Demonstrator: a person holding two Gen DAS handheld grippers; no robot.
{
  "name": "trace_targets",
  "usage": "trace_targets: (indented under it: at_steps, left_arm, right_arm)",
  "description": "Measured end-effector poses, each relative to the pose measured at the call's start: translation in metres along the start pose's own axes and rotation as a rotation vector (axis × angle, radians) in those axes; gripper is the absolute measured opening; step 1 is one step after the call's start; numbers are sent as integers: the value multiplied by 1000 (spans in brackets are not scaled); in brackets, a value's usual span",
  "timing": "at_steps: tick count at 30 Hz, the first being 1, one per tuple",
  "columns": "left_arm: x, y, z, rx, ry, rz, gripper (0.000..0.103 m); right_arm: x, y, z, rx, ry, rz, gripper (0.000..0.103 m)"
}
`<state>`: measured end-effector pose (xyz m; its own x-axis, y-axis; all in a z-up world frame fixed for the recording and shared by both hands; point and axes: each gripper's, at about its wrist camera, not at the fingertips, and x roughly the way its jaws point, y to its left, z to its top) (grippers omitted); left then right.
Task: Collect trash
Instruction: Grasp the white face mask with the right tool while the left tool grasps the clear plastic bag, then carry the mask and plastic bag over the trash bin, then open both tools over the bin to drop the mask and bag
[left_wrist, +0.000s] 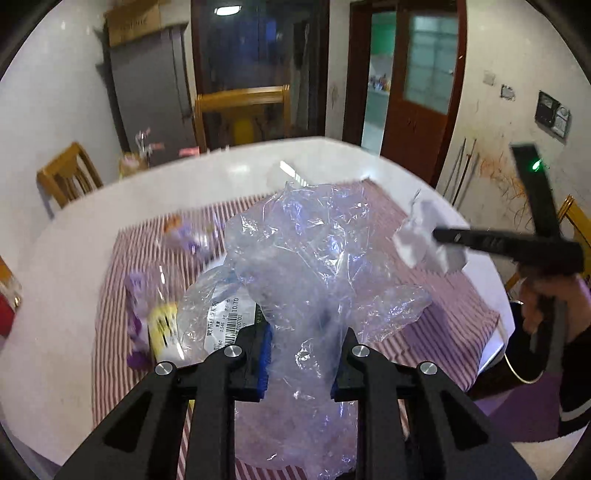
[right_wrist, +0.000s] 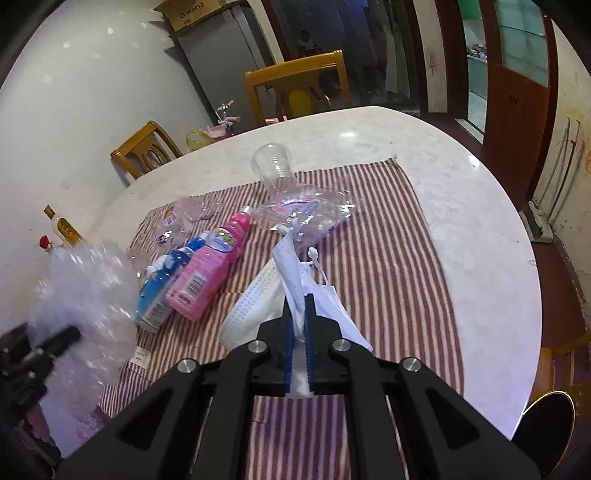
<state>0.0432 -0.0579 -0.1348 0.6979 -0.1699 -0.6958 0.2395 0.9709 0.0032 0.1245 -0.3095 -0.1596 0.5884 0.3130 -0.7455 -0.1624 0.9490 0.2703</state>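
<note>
Right wrist view: right gripper (right_wrist: 300, 314) pinches white face mask (right_wrist: 258, 306) above the table (right_wrist: 461, 206).

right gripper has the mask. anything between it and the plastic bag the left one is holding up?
Nothing visible. In the left wrist view the right gripper holds the face mask in open air right of the clear plastic bag clamped by the left gripper. Both hang above the striped cloth.

Both wrist views looked forward along their fingers, close above the worktop (left_wrist: 74, 229), sharing the striped cloth (right_wrist: 388, 266)
</note>
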Motion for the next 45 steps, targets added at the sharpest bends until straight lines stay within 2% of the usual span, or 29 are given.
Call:
trace_targets:
  at_steps: [8, 11, 14, 18, 22, 24, 27, 29, 30, 31, 32, 35, 39, 45]
  left_arm:
    - [-3, -20, 21, 15, -44, -56, 22]
    - [3, -38, 33, 71, -41, -95, 22]
    - [12, -60, 41, 121, -36, -145, 22]
    - [27, -101, 51, 200, -32, -230, 22]
    - [43, -155, 58, 294, -7, -335, 22]
    - [51, -180, 57, 345, 14, -376, 22]
    - [63, -219, 54, 416, 44, -435, 22]
    - [70, -246, 52, 464, 68, -472, 22]
    - [73, -258, 51, 485, 77, -486, 22]
    - [76, -274, 49, 515, 89, -505, 22]
    - [78, -284, 47, 533, 95, -517, 22]
    - [84, -321, 38, 607, 122, -558, 22]
    - [95, -372, 21, 732, 151, -605, 22]
    - [133, -453, -22, 846, 288, -694, 22]
  right_arm:
    - [-17, 0, 3, 8, -45, -1, 7]
    - [-40, -15, 0, 47, -95, -25, 7]
    - [-70, -47, -13, 115, -140, -102, 7]
    - [-119, -114, -52, 250, -162, -305, 7]
    - [-141, -193, -115, 437, -86, -500, 7]
    - [-140, -230, -155, 547, -35, -567, 7]
    - [-121, -277, -207, 701, 41, -590, 7]
    - [-107, -296, -229, 757, 85, -594, 16]
    - [-97, -307, -240, 780, 130, -592, 41]
    - [-92, -314, -249, 796, 161, -590, 62]
    - [-88, -317, -257, 811, 173, -599, 67]
    - [-96, -325, -271, 848, 156, -616, 73]
    - [-139, -338, -281, 919, 35, -696, 77]
    - [-216, -343, -291, 1012, -173, -806, 79]
